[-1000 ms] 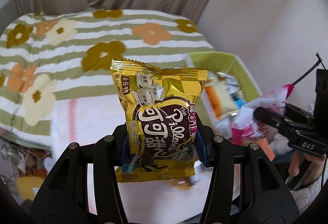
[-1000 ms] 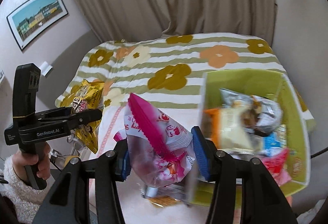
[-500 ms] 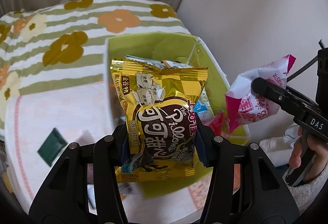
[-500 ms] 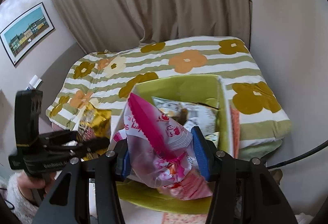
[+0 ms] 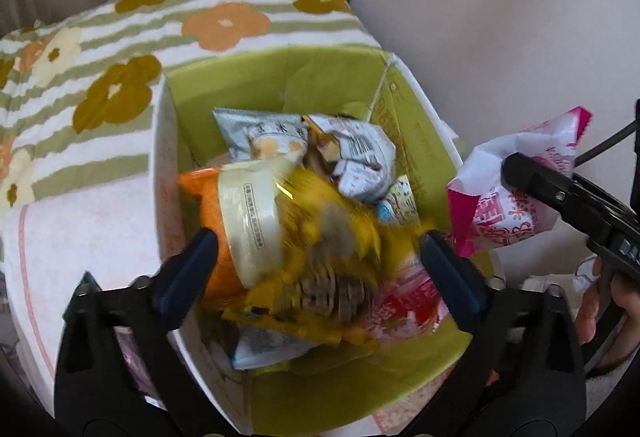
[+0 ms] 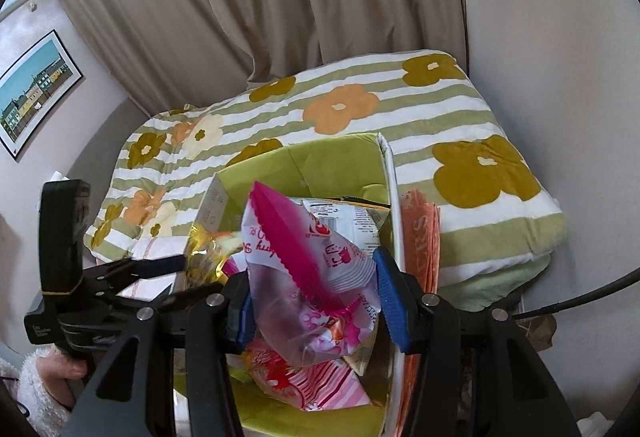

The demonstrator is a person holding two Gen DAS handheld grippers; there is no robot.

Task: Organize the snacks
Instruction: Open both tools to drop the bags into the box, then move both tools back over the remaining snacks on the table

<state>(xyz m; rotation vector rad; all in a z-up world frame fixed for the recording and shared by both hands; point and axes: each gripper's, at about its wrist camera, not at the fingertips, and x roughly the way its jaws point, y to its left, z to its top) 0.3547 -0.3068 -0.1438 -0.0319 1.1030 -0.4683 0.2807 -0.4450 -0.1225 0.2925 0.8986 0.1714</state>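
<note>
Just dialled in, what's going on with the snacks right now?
A person is filling the green box with snacks. The left gripper has just been opening over the box, and the yellow packet, blurred, lies loose between its fingers, not pressed. The right gripper is shut on the pink packet, not yet dropped in.

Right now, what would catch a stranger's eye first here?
A green box crammed with snack packets sits on a flowered blanket. A blurred yellow packet drops into it between the left gripper jaws, which have just opened. The right gripper clamps a pink packet over the box.
</note>
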